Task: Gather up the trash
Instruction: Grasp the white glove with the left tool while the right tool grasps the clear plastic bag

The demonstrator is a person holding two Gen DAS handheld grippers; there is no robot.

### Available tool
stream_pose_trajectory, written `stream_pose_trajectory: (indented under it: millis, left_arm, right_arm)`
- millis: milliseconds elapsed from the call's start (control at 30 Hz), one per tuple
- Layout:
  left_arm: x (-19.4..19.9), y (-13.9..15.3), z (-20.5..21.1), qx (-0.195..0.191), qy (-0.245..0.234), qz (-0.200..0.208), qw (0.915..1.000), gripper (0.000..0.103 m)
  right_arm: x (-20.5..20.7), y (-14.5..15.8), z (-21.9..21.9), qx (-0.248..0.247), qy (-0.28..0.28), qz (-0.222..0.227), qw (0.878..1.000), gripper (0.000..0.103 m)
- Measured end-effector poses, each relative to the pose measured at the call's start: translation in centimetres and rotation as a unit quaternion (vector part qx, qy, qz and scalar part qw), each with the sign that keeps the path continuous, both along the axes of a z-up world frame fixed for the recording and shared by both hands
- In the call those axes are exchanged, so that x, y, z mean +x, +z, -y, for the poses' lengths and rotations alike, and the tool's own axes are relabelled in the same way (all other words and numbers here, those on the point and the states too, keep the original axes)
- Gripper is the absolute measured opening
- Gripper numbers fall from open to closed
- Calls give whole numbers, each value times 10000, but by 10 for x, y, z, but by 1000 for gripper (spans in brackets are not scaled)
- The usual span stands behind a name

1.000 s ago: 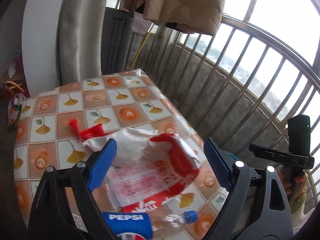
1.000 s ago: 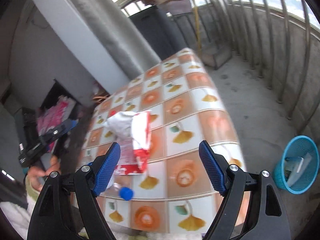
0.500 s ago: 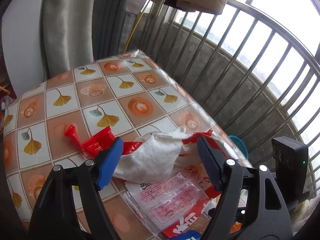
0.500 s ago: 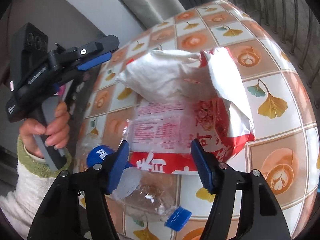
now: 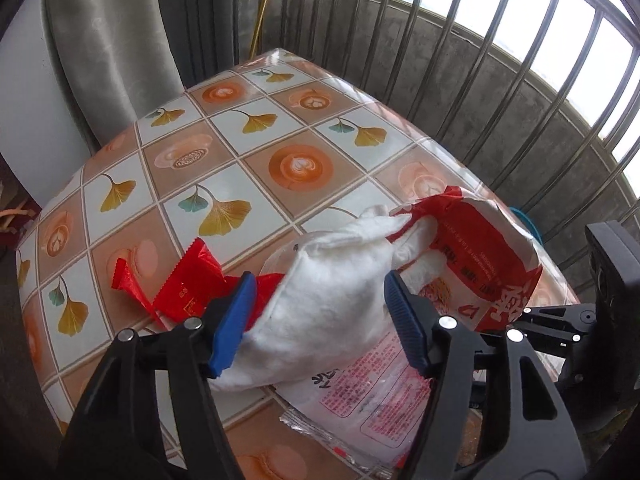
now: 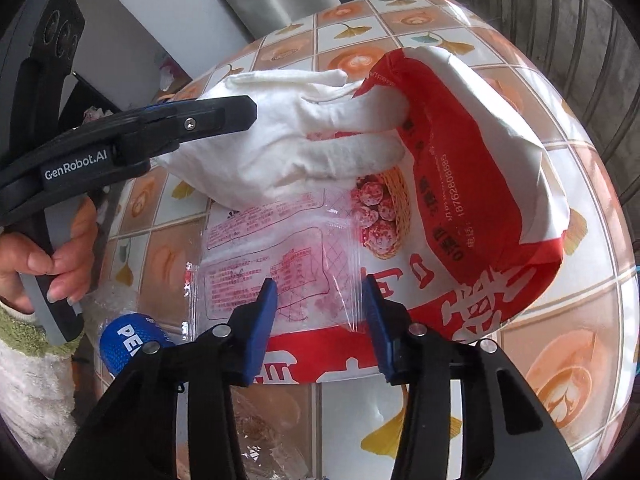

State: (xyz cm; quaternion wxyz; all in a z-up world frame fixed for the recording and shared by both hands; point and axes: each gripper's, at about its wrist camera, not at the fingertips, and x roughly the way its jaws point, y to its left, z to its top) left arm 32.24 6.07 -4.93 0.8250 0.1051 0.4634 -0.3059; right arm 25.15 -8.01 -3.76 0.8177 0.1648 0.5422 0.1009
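A white cloth glove lies on the patterned table, its fingers tucked into a big red-and-white plastic bag. My left gripper is open with the glove's cuff between its jaws. A red wrapper lies just left of it. In the right wrist view the glove and the bag rest on a clear printed bag. My right gripper is open over that clear bag's near edge. A Pepsi bottle lies at the lower left.
A metal railing and a concrete wall run along the right of the table. A grey curtain hangs behind it. A blue bin rim shows beyond the table's right edge. Clear crumpled plastic lies under my right gripper.
Both grippers have moved in close to the trash pile. The left one now straddles the glove; the right one has narrowed and come down over the clear bag.
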Motion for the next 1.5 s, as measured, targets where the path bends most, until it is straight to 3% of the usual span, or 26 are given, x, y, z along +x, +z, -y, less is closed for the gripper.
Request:
stream_pose_trajectory:
  millis: [200,467,933,1500]
  left_arm:
    - [-5,3,-3,49,14,18,10000,37]
    - [-17,24,-13,-214,57,168,9996,4]
    - [-51,81,-26,-665,72,733,9951,1]
    - [-91,152,-47,-1027,260,1511,9828,1]
  right_arm:
    - [-3,0,-5,-417,61,102,9991,29]
    - [-3,5,-4,-134,49,186,9997,20]
    - [-17,31,10,743,-45,458,9962,11]
    - [-50,79,24,1112,-16,1132,9873,11]
